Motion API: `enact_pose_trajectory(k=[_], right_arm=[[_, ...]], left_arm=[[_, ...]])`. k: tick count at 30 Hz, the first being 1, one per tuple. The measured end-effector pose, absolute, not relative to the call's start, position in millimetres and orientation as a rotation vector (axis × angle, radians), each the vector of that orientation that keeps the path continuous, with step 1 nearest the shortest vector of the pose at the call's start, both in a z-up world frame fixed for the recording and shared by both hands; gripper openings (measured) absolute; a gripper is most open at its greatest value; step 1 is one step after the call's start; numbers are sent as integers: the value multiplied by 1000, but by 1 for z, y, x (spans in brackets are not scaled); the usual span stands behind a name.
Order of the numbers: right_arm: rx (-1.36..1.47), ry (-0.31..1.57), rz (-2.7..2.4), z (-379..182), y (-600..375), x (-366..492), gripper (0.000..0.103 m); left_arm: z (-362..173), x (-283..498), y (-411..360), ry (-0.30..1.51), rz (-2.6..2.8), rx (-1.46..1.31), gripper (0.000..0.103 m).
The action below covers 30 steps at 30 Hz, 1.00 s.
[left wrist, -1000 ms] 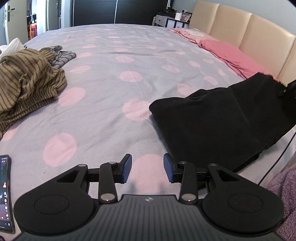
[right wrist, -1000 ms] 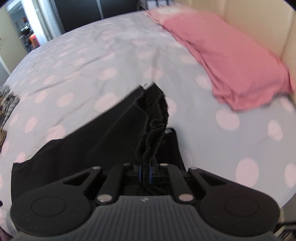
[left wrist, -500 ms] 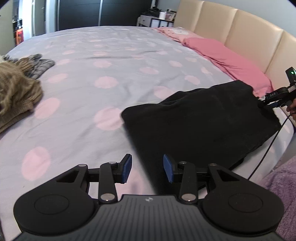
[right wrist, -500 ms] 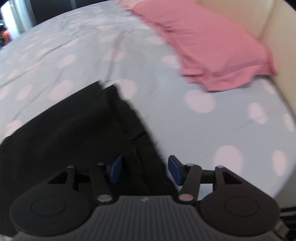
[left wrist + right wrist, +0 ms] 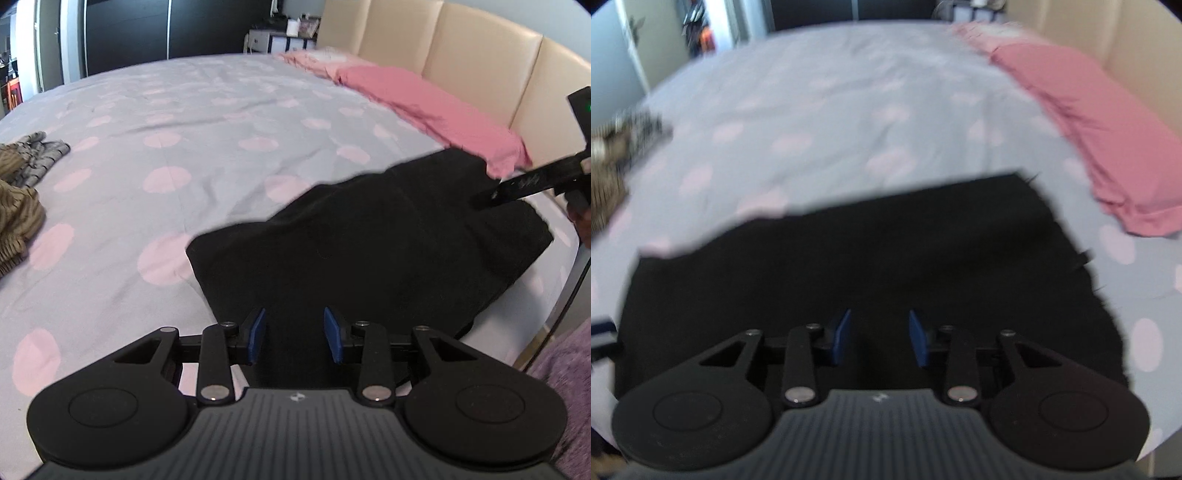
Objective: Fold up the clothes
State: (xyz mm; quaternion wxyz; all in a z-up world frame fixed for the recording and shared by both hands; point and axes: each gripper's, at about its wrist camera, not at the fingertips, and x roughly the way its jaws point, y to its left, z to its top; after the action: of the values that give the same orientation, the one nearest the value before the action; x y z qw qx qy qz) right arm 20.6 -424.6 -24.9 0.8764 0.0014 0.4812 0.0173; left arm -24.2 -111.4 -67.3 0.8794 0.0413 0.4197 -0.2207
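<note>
black garment (image 5: 369, 236) lies flat on bed (image 5: 221, 122), near edge beside pink pillow (image 5: 424, 107); soft, limp, light, probably layered (view blurred); grip at corners or frayed hem; left gripper (image 5: 294, 335) and right gripper (image 5: 878, 336) both spread wide, empty, over cloth

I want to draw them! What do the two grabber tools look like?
Both match: the left tool and right tool are black, with blue finger pads, round discs, silver screws and a ribbed grey base. A black cable hangs nearby, beside a fuzzy purple sleeve.
</note>
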Motion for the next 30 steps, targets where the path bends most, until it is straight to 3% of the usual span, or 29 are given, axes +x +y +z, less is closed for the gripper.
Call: enact_pose_trajectory(k=[8, 19, 24, 30], right_arm=[[-38, 1079, 70, -66, -426, 33, 38], [-77, 1005, 132, -45, -385, 39, 37], [-87, 960, 174, -36, -362, 44, 37], [-110, 1009, 175, -65, -362, 58, 37]], left_arm=[[-106, -6, -113, 984, -451, 78, 31], [-64, -17, -119, 826, -416, 155, 30], [-71, 23, -112, 864, -341, 149, 30], [-98, 49, -110, 951, -323, 138, 30]])
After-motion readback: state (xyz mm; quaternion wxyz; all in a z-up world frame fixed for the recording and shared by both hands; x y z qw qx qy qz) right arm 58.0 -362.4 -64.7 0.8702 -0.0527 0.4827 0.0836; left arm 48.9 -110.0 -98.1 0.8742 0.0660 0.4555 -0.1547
